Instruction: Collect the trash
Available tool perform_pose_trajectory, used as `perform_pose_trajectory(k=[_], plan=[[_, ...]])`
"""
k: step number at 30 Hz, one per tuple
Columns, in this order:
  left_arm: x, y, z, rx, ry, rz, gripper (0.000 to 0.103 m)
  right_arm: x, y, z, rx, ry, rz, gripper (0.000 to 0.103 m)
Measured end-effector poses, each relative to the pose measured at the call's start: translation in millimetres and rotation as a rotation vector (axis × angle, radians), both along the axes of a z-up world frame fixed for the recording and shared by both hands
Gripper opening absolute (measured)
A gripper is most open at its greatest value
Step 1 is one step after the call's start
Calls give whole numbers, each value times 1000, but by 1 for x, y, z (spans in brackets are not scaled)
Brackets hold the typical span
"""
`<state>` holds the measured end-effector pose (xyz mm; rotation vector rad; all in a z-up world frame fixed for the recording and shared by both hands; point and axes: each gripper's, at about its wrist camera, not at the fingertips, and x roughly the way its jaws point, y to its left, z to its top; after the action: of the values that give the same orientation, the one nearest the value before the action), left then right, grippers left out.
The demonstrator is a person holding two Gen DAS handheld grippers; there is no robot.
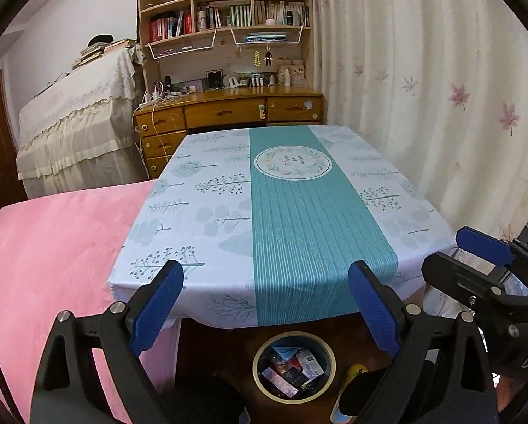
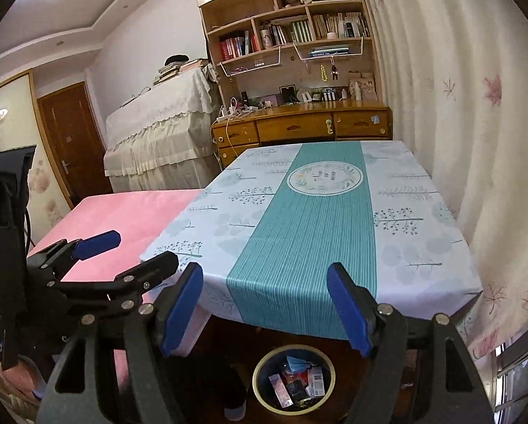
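Round bin point(image 1: 294, 365) of crumpled wrappers (floor level), smooth printed tablecloth point(image 1: 299, 212), both ribbed-pad tools point(image 1: 265, 312) point(image 2: 265, 309) spread, empty.

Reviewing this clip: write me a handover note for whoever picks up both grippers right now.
Left gripper: open, empty, raised over the table's near edge.
Right gripper: open, empty, alongside it.
Round dark trash bin with a yellowish rim: on the floor under the near edge, holding wrappers and small cartons.
Table with the blue-and-teal patterned cloth: no trash visible on it.
Done: collecting looks finished.
Left: check areas outside both views.
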<state>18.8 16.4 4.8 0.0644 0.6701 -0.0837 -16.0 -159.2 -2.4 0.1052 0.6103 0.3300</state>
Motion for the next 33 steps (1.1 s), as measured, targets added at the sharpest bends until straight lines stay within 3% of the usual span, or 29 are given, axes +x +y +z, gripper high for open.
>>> perform_pose_trajectory(k=[33], plan=[[-3,2,5,-26,8,51,93,0,0,-1,-18,-7,-31,73]])
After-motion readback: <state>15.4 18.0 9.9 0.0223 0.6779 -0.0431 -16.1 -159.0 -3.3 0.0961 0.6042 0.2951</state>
